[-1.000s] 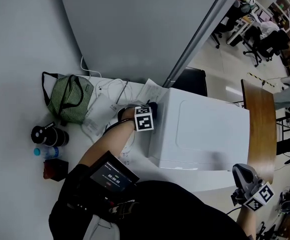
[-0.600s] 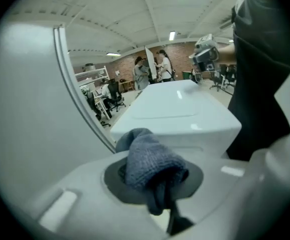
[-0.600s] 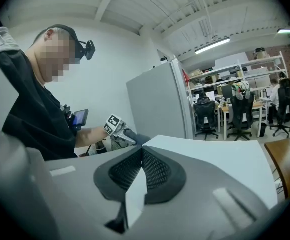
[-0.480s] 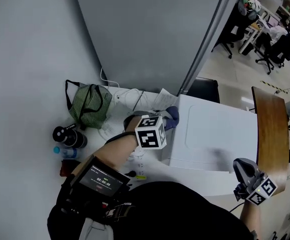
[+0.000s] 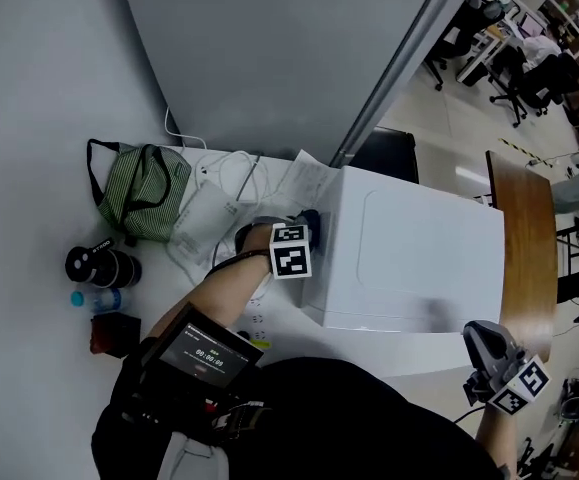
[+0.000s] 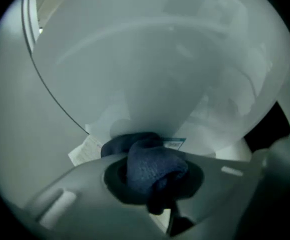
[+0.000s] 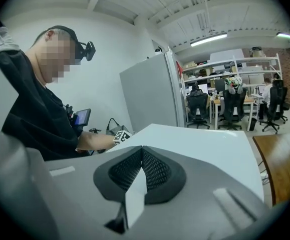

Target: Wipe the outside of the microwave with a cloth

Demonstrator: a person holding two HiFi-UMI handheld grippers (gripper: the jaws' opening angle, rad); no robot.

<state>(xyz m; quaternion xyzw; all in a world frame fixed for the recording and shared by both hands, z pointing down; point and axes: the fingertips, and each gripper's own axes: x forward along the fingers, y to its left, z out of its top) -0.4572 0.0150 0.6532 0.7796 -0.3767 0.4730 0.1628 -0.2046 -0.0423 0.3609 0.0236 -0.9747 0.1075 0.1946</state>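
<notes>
The left arm reaches forward, bent at the elbow, with the left gripper (image 5: 294, 238) against the left side of the microwave (image 5: 419, 258). Its fingers clamp a dark blue cloth (image 6: 152, 166) bunched on that white wall. The right gripper (image 5: 497, 360) hangs off the microwave's near right corner, and only its own view shows the fingers shut on nothing.

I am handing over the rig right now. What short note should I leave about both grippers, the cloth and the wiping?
Left gripper: shut on the blue cloth, which is against the left side of the microwave, near its top edge.
Right gripper: shut, empty, held off the microwave's front right corner.
Done: cannot tell which faces are wiped.
Left: probably the left side, top and front.
</notes>
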